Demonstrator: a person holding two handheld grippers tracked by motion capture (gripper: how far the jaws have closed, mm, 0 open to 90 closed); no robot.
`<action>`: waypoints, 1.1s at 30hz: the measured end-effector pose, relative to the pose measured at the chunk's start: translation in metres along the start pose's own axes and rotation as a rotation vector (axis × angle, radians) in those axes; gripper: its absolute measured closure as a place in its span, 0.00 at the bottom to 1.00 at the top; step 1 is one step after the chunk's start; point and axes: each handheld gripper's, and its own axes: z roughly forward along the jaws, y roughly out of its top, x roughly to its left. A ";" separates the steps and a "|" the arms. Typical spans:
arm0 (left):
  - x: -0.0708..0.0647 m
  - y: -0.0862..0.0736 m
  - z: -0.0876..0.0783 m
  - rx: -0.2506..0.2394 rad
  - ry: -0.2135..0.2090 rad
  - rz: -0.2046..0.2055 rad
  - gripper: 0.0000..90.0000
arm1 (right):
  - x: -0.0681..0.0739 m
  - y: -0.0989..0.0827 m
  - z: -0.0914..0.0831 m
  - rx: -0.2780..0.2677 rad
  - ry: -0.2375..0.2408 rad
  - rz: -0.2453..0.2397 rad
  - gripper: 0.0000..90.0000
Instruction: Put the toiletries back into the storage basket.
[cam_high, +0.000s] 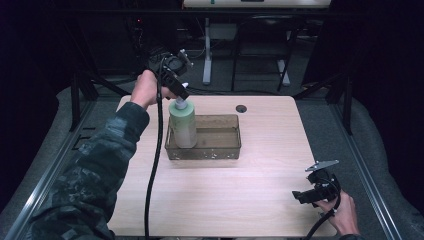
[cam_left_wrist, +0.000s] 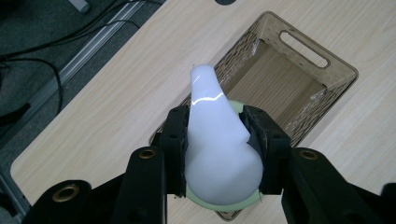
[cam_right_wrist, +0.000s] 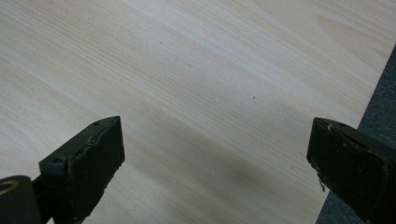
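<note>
Dark surroundings; left hand-held gripper (cam_left_wrist: 218, 140) clamps the bottle's white cap (cam_left_wrist: 219, 140), hiding the basket (cam_left_wrist: 327, 60) corner; right hand-held gripper (cam_right_wrist: 215, 163) gapes.

Bottle (cam_high: 183, 125) base hidden behind the smoky bin (cam_high: 220, 150) wall, high view.

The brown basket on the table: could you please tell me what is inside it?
A pale green pump bottle stands at the left end of the brown basket, the left gripper shut on its white pump. The bottle covers the floor beneath it.

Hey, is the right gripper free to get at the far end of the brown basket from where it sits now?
Probably yes: the right gripper is open and empty, bare table lies between, and the bottle stands at the basket's other end.
</note>
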 end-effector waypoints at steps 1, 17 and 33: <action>0.000 -0.002 0.001 0.003 -0.001 0.000 0.70 | 0.000 0.000 0.000 -0.003 0.000 -0.001 0.04; 0.002 -0.019 0.005 0.023 -0.011 -0.002 0.70 | 0.000 0.000 -0.001 -0.006 0.000 0.001 0.04; 0.003 -0.031 0.004 0.046 -0.049 -0.003 0.70 | 0.000 0.000 -0.001 -0.005 -0.002 0.002 0.04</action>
